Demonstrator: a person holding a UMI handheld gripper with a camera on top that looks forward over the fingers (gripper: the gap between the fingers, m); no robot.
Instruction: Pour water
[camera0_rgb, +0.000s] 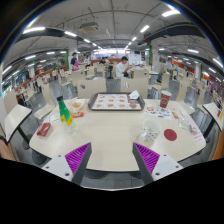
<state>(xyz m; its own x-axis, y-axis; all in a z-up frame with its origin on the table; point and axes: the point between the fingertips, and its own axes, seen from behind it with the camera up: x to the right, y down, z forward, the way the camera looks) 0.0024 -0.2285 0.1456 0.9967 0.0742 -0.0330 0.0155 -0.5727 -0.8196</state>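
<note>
Clearly the gripper (111, 160) is released: its two fingers stand apart with a wide gap between the purple pads (77, 156), and nothing is held between them. It hangs above the near edge of a pale table (115, 135) and looks over it.

For pouring water, the likely source is the green bottle (63, 110), which stands upright on the table, beyond the fingers and to the left of their middle line. Its long axis is vertical, so I judge that the fingers must come to it from the side, level with its body, after a turn to the left. The bottle looks like thin plastic, smooth and round, with yellow on its lower part; it may yield a little under pressure.

A likely receiver is the clear glass cup (150, 131), ahead and slightly right of the fingers, nearer than the bottle. It seems transparent and hard, with an open mouth upward, though its details are small. Whether it contains anything I cannot tell.

Farther back lies a dark flat tray (115, 101) with pale round pieces on it. At the right stand a red cup (164, 100) and, nearer, a flat red round thing (170, 134). A small red object (43, 129) lies at the left.
</note>
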